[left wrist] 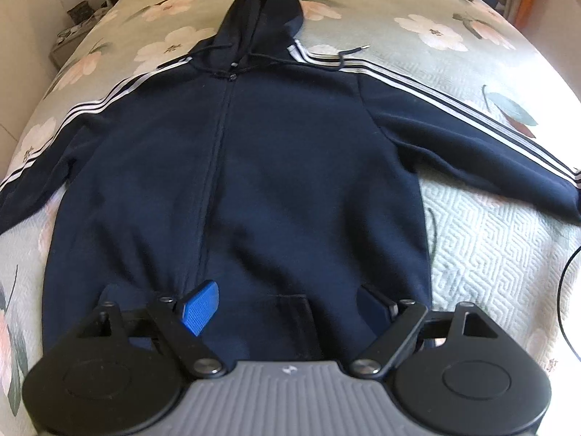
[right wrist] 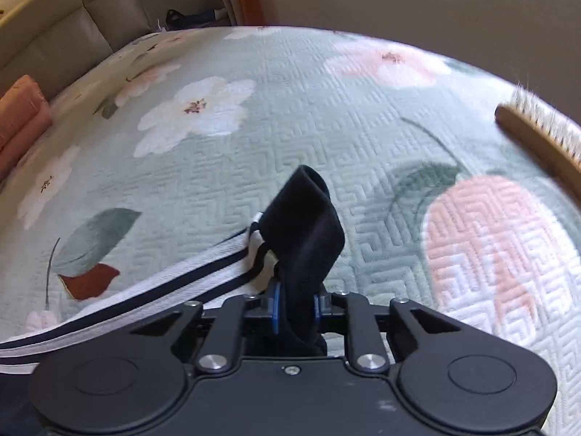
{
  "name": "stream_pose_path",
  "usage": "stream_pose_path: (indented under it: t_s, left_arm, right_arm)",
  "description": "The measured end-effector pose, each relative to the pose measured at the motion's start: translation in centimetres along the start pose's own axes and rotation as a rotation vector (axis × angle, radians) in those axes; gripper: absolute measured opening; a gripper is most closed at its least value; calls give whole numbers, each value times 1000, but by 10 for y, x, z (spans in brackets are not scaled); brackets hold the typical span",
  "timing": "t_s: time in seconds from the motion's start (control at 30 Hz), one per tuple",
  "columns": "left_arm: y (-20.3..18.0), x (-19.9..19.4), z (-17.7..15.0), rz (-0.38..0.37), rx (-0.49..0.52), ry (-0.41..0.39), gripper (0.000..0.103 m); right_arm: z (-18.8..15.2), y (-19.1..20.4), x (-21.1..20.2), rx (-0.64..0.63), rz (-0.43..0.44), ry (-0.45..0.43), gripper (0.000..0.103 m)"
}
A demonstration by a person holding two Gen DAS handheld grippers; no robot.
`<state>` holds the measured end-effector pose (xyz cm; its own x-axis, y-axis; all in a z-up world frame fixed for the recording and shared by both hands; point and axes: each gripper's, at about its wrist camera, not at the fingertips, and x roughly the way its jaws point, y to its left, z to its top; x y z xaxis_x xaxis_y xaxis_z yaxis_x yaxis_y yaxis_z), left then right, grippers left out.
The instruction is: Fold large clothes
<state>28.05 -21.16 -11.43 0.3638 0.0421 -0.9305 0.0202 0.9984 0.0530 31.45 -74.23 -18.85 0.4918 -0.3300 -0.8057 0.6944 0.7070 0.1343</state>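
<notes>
A navy zip hoodie (left wrist: 254,152) with white sleeve stripes lies face up on the bed, hood at the far end and both sleeves spread out. My left gripper (left wrist: 287,305) is open over the hoodie's lower hem, blue pads wide apart, holding nothing. My right gripper (right wrist: 295,307) is shut on the dark cuff (right wrist: 305,225) of the right sleeve, which stands up out of the jaws; the striped sleeve (right wrist: 145,298) trails off to the left over the bedspread.
The bed has a pale green floral quilt (right wrist: 290,109). An orange pillow (right wrist: 18,123) lies at the head by a padded headboard. A wooden brush (right wrist: 537,141) rests at the right edge. A black cable (left wrist: 566,290) runs at the right.
</notes>
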Motion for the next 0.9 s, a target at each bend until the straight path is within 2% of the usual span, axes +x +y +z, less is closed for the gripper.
stream_pose_path:
  t_s: [0.2, 0.4, 0.6, 0.77, 0.8, 0.83, 0.87, 0.9]
  left_arm:
    - [38, 0, -9, -17, -52, -4, 85]
    - [90, -7, -17, -42, -97, -26, 84]
    - [164, -16, -20, -26, -122, -34, 84]
    - [230, -17, -13, -8, -185, -52, 84]
    - [242, -15, -10, -1, -190, -57, 84]
    - [251, -13, -8, 5, -191, -65, 84]
    - [261, -11, -6, 10, -189, -75, 84]
    - [270, -6, -4, 17, -185, -77, 84]
  right_arm:
    - [-9, 56, -59, -129, 30, -111, 20]
    - [-43, 162, -155, -257, 177, -220, 20]
    - [-117, 305, -231, -358, 408, -209, 21]
    - [-206, 435, -277, -521, 620, -196, 22]
    - [-222, 453, -281, -557, 661, -193, 29]
    - [-241, 472, -284, -607, 718, -180, 40]
    - [-255, 488, -282, -663, 752, -141, 75]
    - [-267, 497, -280, -704, 758, -106, 85]
